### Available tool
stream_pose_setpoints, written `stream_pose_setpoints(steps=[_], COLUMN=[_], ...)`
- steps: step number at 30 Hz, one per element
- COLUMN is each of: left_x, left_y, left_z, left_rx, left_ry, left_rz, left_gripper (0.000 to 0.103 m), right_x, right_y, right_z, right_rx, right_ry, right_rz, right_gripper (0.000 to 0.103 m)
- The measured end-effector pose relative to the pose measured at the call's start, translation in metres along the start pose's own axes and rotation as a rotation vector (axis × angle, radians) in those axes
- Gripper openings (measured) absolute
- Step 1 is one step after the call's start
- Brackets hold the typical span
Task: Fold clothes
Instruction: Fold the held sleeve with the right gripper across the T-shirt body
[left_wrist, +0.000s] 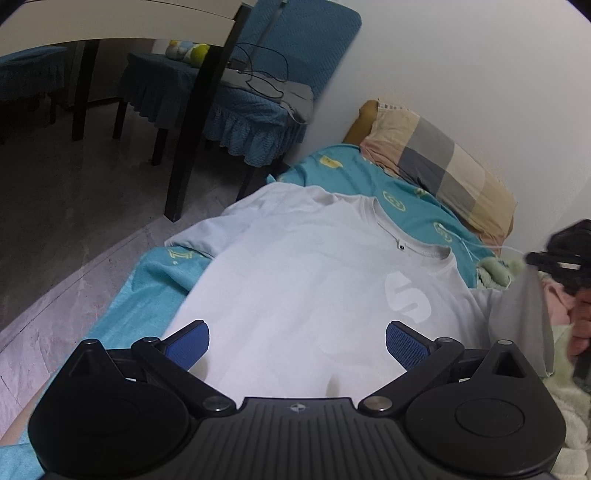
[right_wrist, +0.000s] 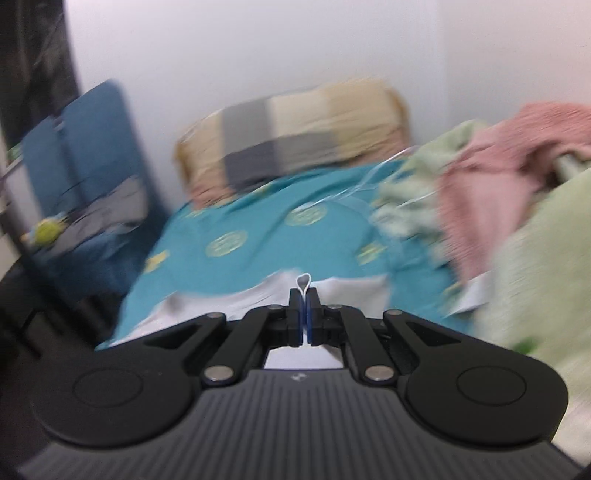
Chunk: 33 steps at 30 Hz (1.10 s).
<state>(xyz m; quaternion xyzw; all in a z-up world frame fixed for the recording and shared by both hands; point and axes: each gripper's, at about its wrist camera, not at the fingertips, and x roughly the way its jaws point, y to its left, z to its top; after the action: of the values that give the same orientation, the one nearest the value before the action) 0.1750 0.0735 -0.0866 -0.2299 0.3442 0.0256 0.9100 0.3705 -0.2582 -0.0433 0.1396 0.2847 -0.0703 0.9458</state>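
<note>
A white T-shirt (left_wrist: 295, 273) with a pale logo lies spread face up on the teal bed sheet (left_wrist: 399, 188), its collar toward the pillow. My left gripper (left_wrist: 297, 345) hovers over the shirt's lower part, open, with nothing between its blue pads (left_wrist: 406, 347). At the right edge of the left wrist view, my right gripper (left_wrist: 561, 258) holds the shirt's right sleeve side lifted, and the cloth (left_wrist: 524, 314) hangs from it. In the blurred right wrist view my right gripper (right_wrist: 304, 299) is shut on a thin fold of the white T-shirt (right_wrist: 240, 299).
A checked pillow (left_wrist: 439, 162) lies against the wall at the bed's head. Green and pink blankets (right_wrist: 491, 192) are heaped on the bed's right side. A teal-covered chair (left_wrist: 258, 92) and a dark table leg (left_wrist: 195, 122) stand on the floor to the left.
</note>
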Motion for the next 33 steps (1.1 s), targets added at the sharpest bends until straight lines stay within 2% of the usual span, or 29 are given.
stream_pose_setpoints(steps=[5,7,11,14,15,16,17,18,19,21,25,30,33], left_x=[-0.004,-0.002,0.008,0.015,0.016,0.016,0.016,0.015,0.014,0.012,0.007,-0.008,-0.016], left_y=[0.020,0.027,0.032,0.030,0.027,0.024,0.021,0.017,0.015,0.011,0.007,-0.002,-0.009], left_z=[0.014,0.017,0.014,0.010,0.009,0.009,0.007,0.006,0.005,0.002,-0.006,-0.023,-0.032], left_rx=[-0.035,-0.039,-0.024,-0.012,-0.006,0.006,0.020,0.033,0.041,0.042,0.019,0.058,0.081], left_ry=[-0.025,-0.024,0.003,0.026,0.029,0.030,0.029,0.028,0.027,0.031,0.075,0.086,0.091], left_rz=[0.048,0.070,0.096,0.081,0.074,0.064,0.055,0.045,0.031,-0.003,-0.068,-0.139,-0.176], left_gripper=[0.103,0.103,0.103,0.103,0.103,0.103,0.103,0.103,0.103,0.103,0.103,0.103,0.102], right_x=[0.028,0.050,0.081,0.086,0.084,0.078,0.070,0.058,0.043,0.008,-0.073,-0.171,-0.204], right_y=[0.075,0.089,0.088,0.075,0.071,0.067,0.064,0.061,0.057,0.048,0.021,-0.021,-0.044], right_z=[-0.039,-0.057,-0.087,-0.098,-0.099,-0.098,-0.098,-0.097,-0.095,-0.093,-0.099,-0.132,-0.154], right_rx=[-0.047,-0.029,0.018,0.069,0.077,0.072,0.066,0.054,0.039,0.001,-0.033,-0.018,0.008], right_ry=[0.071,0.123,0.166,0.192,0.201,0.204,0.203,0.191,0.174,0.135,0.090,0.057,0.076], right_rz=[0.090,0.117,0.129,0.157,0.166,0.176,0.188,0.206,0.222,0.241,0.263,0.248,0.206], right_gripper=[0.005,0.005,0.007,0.009,0.014,0.025,0.033,0.046,0.052,0.056,0.057,0.057,0.057])
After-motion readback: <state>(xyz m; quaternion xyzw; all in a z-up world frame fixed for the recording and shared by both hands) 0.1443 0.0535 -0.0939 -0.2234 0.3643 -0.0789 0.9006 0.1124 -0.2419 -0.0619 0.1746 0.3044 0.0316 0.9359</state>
